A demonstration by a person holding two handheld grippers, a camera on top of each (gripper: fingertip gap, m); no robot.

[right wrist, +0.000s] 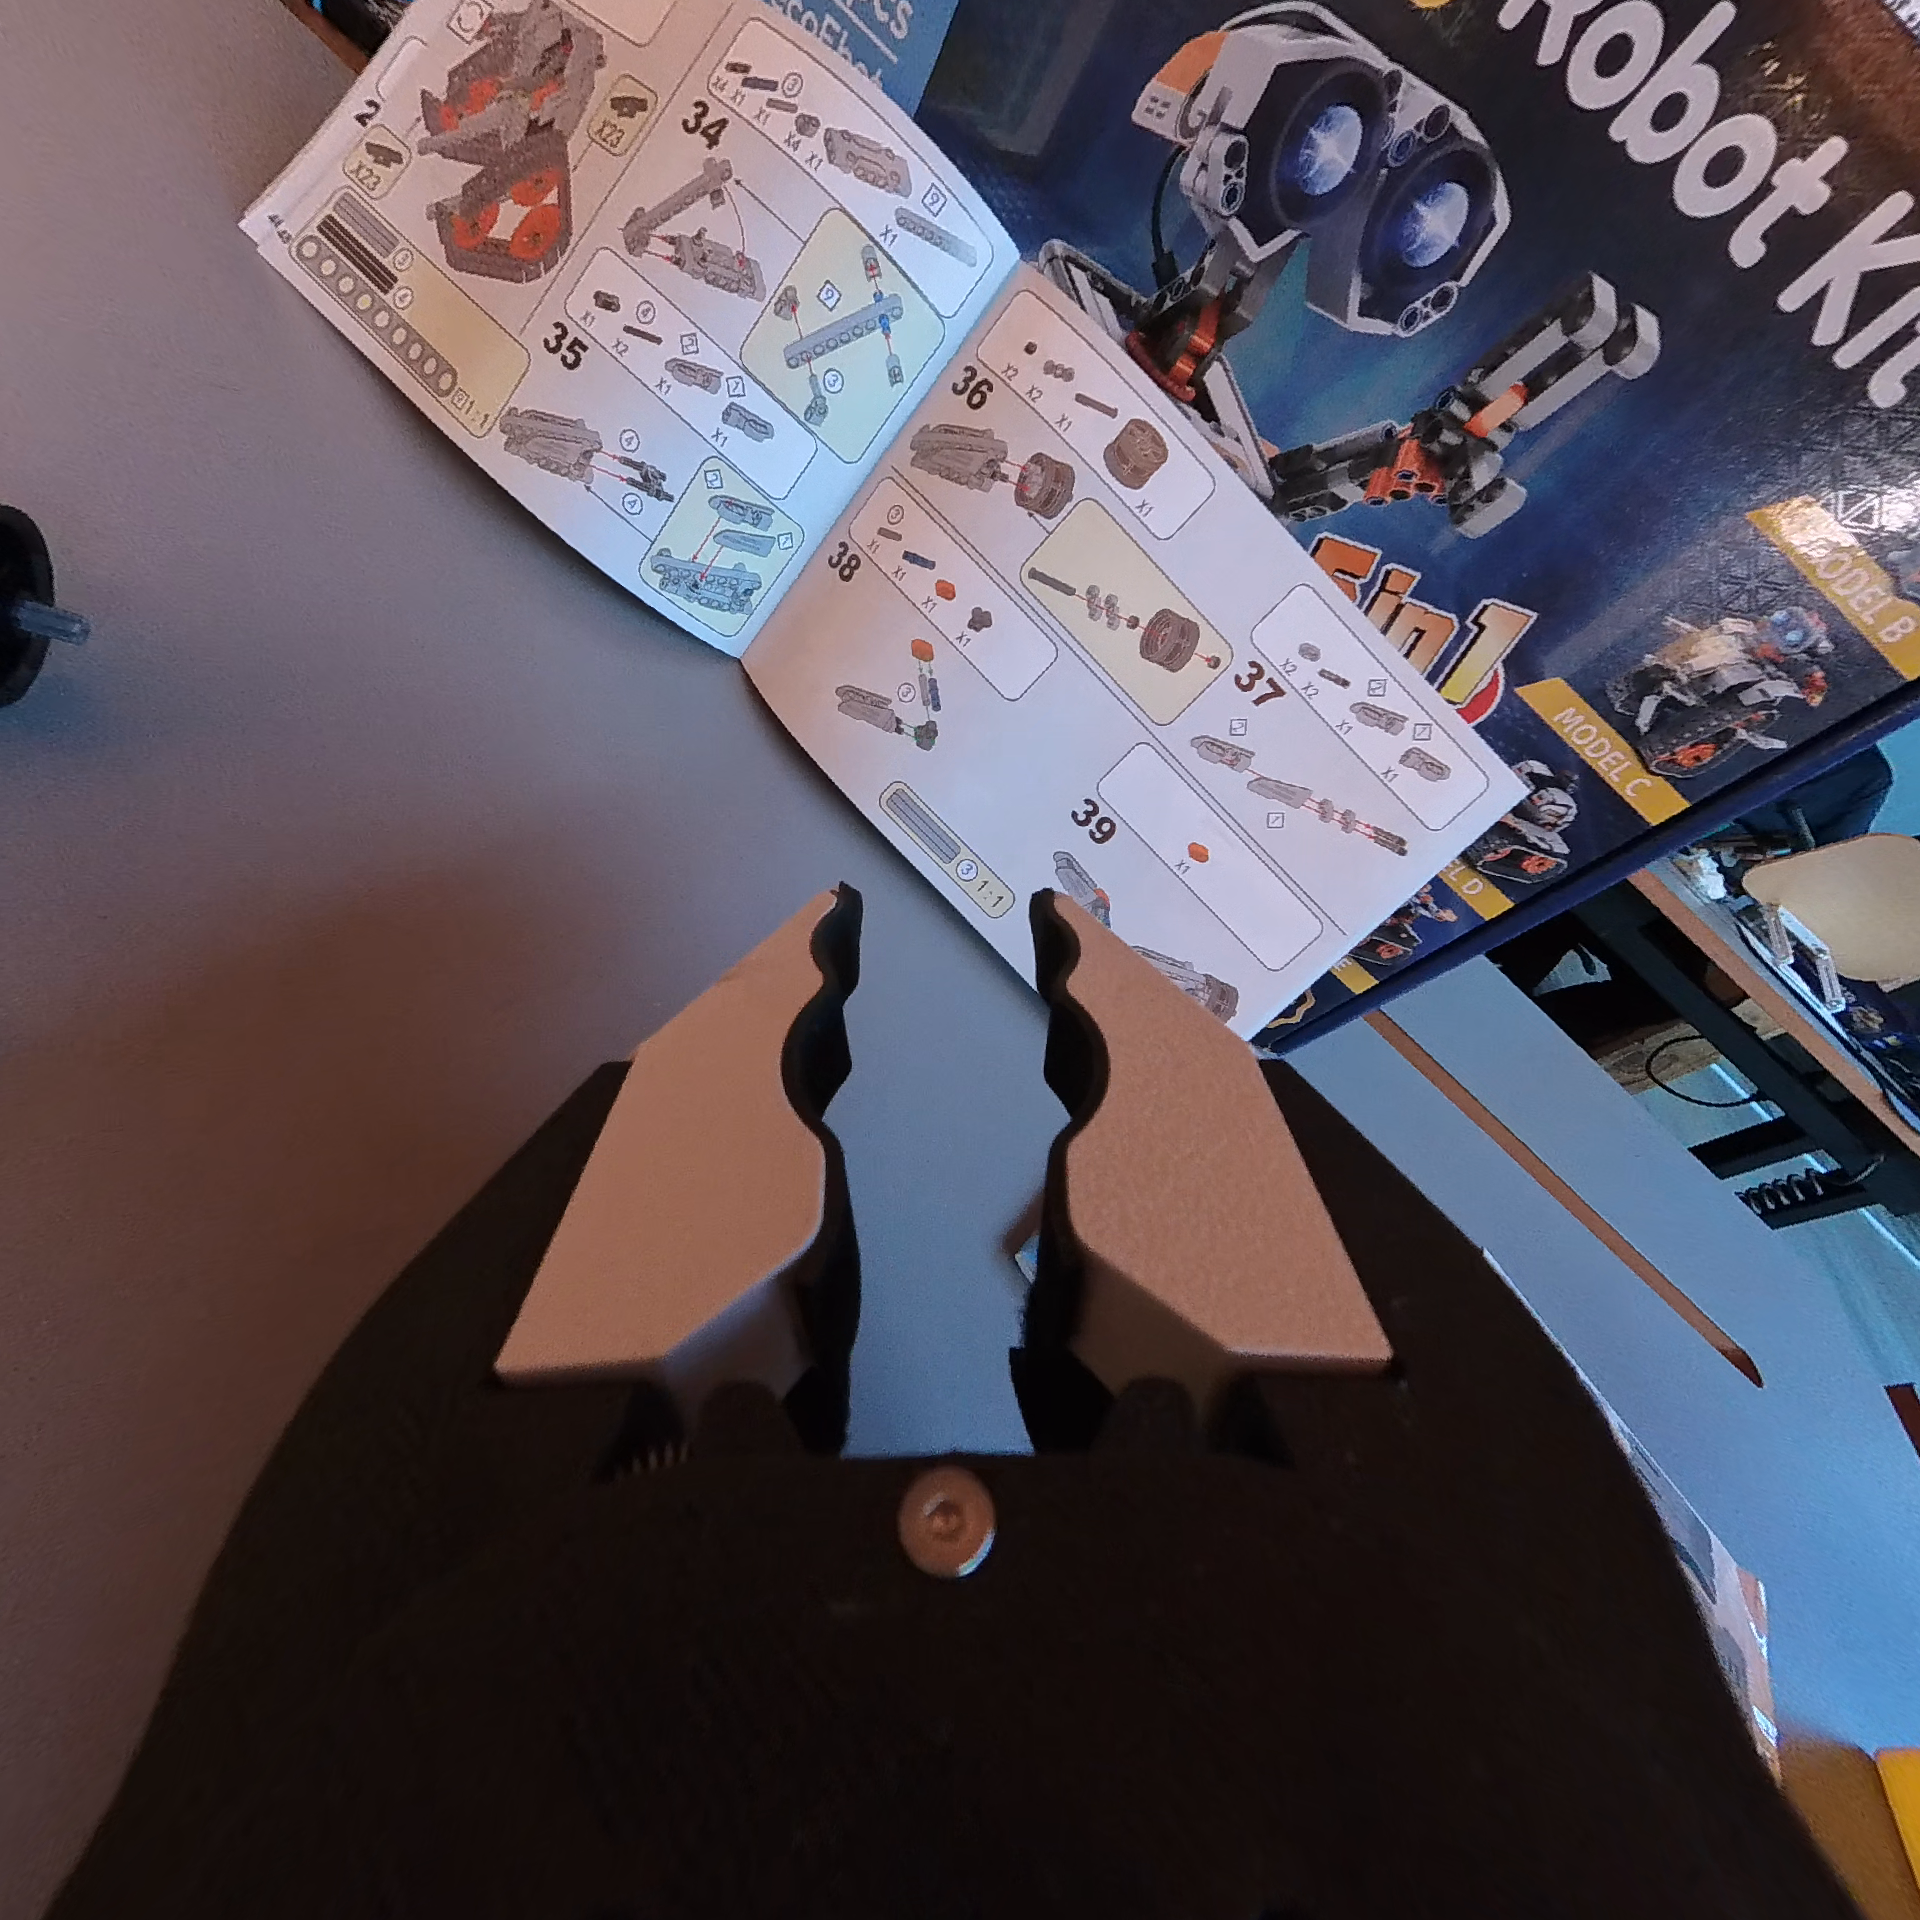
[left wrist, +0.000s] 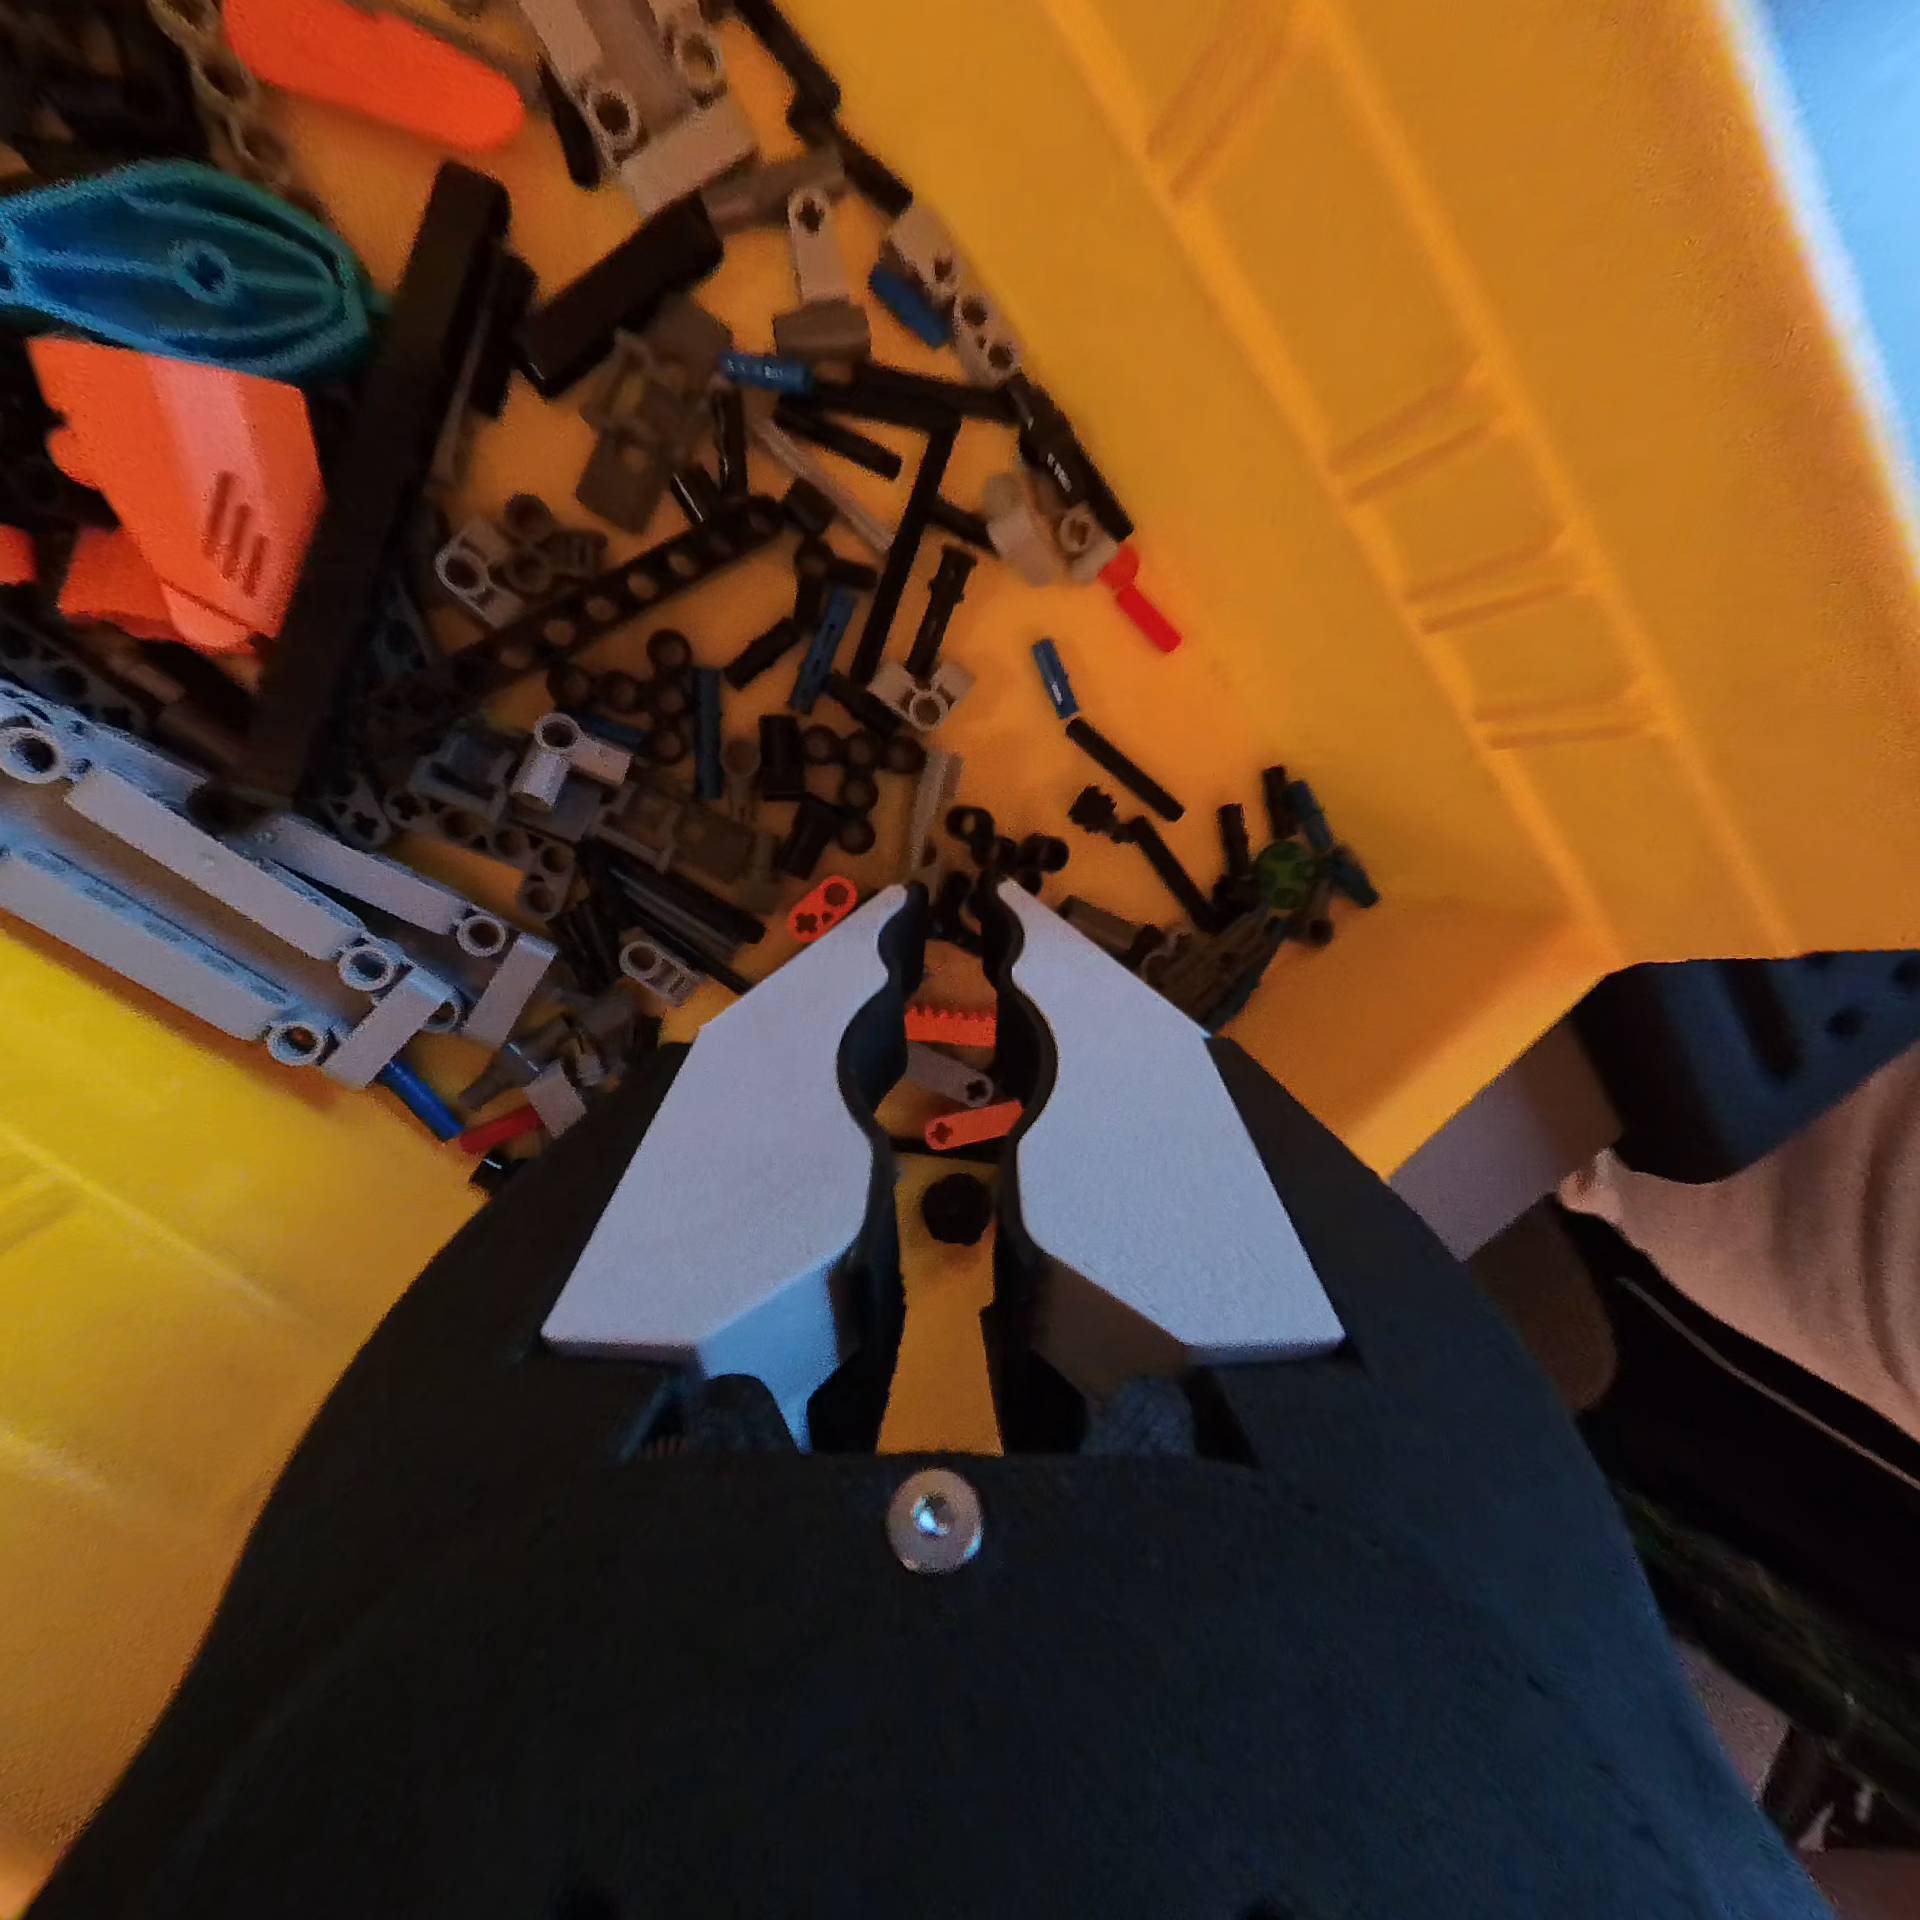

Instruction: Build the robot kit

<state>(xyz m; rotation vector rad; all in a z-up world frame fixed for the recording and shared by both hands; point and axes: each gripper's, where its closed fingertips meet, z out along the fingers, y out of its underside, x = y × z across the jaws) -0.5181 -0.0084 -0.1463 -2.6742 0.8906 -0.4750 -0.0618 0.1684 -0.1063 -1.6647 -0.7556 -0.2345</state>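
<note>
My left gripper [left wrist: 958,899] is inside a yellow bin [left wrist: 1351,312], low over a pile of small building parts [left wrist: 727,623]. Its jaws stand a narrow gap apart, with small black connectors [left wrist: 987,842] right at the tips; I cannot tell if they touch. An orange axle piece [left wrist: 971,1127] and a grey pin [left wrist: 951,1081] lie on the bin floor between the fingers. My right gripper [right wrist: 945,899] is open and empty above a grey table [right wrist: 312,935], with its tips at the near edge of an open instruction booklet [right wrist: 727,416].
The bin holds orange panels [left wrist: 197,478], a teal piece [left wrist: 177,270], long grey beams [left wrist: 208,894] and a red pin [left wrist: 1143,603]. A person's arm [left wrist: 1787,1226] is at its right. A printed kit box [right wrist: 1558,416] lies under the booklet. A black wheel [right wrist: 21,603] is at the left edge. My hands' fingertips stand some 50 cm from each other.
</note>
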